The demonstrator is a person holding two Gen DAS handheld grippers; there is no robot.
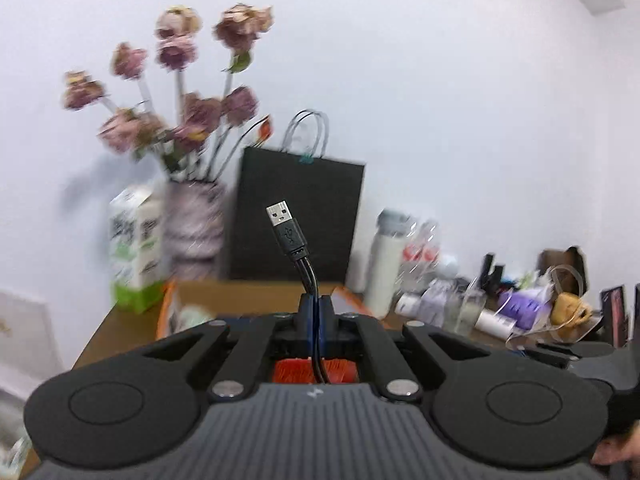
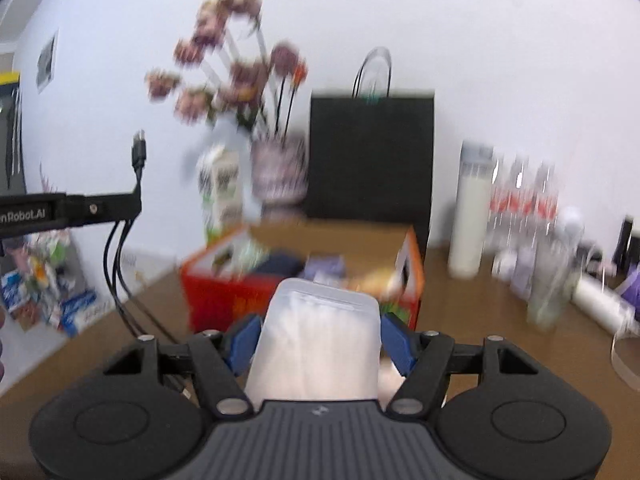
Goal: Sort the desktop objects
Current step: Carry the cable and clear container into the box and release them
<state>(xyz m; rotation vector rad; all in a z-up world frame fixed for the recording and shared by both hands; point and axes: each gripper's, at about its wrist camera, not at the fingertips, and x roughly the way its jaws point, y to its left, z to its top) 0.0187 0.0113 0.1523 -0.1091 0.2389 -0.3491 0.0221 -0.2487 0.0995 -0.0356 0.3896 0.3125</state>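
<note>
My left gripper (image 1: 316, 307) is shut on a black USB cable (image 1: 294, 248), whose plug stands up above the fingertips. In the right wrist view the left gripper (image 2: 134, 205) reaches in from the left, and the USB cable (image 2: 116, 264) hangs from it in a loop down to the desk. My right gripper (image 2: 320, 340) holds a white translucent pouch (image 2: 320, 320), with its blue pads (image 2: 245, 340) pressed against both of the pouch's sides. Just beyond the pouch stands an orange-red box (image 2: 224, 300) with several items in it. The orange-red box (image 1: 170, 304) also shows past the left gripper.
Along the white wall stand a black paper bag (image 2: 370, 152), a vase of dried pink flowers (image 2: 278, 172), a milk carton (image 2: 222, 192) and a white bottle (image 2: 472, 208). Bottles, a glass and wrapped clutter (image 1: 520, 304) crowd the brown desk (image 2: 472, 320) at the right.
</note>
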